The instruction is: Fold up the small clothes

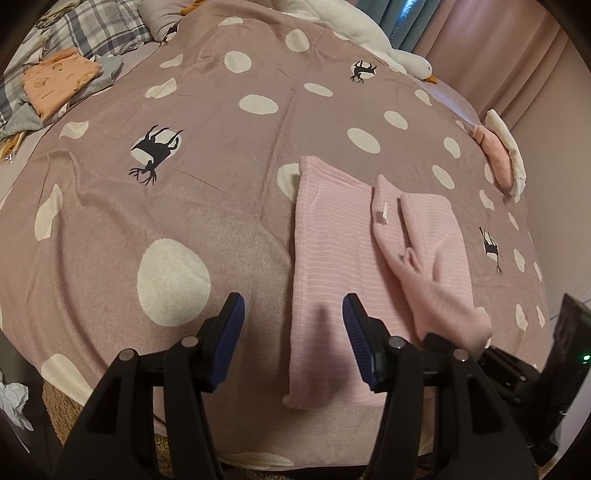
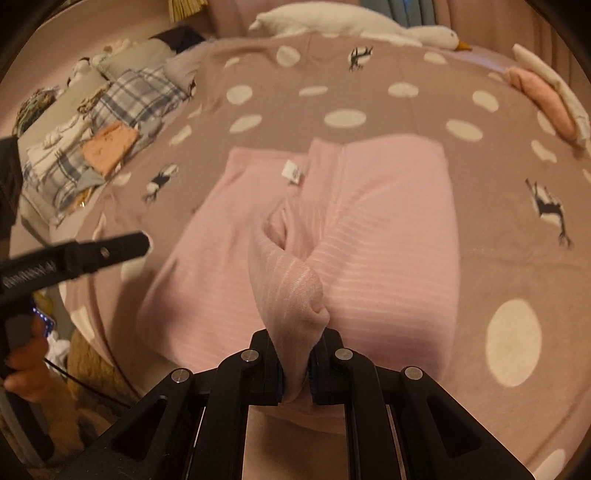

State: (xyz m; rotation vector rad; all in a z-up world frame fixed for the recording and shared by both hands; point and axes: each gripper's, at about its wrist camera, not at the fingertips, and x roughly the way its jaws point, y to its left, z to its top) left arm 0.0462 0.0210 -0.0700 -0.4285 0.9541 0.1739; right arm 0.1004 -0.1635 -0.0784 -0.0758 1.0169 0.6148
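Observation:
A pink striped garment (image 1: 332, 258) lies on the spotted bedspread (image 1: 147, 206), partly folded, with a white label (image 1: 384, 214) showing. My left gripper (image 1: 293, 321) is open and empty, hovering over the garment's near left edge. My right gripper (image 2: 296, 373) is shut on a bunched fold of the pink garment (image 2: 288, 295) and lifts it above the rest of the cloth (image 2: 388, 229). The right gripper also shows at the right edge of the left wrist view (image 1: 454, 347), with cloth pulled up to it.
A folded pink and white pile (image 1: 502, 155) sits at the bed's right edge. An orange folded cloth (image 1: 55, 81) lies on plaid bedding at the far left. A white goose plush (image 1: 369, 33) lies at the far edge. The bed's front edge is just below my grippers.

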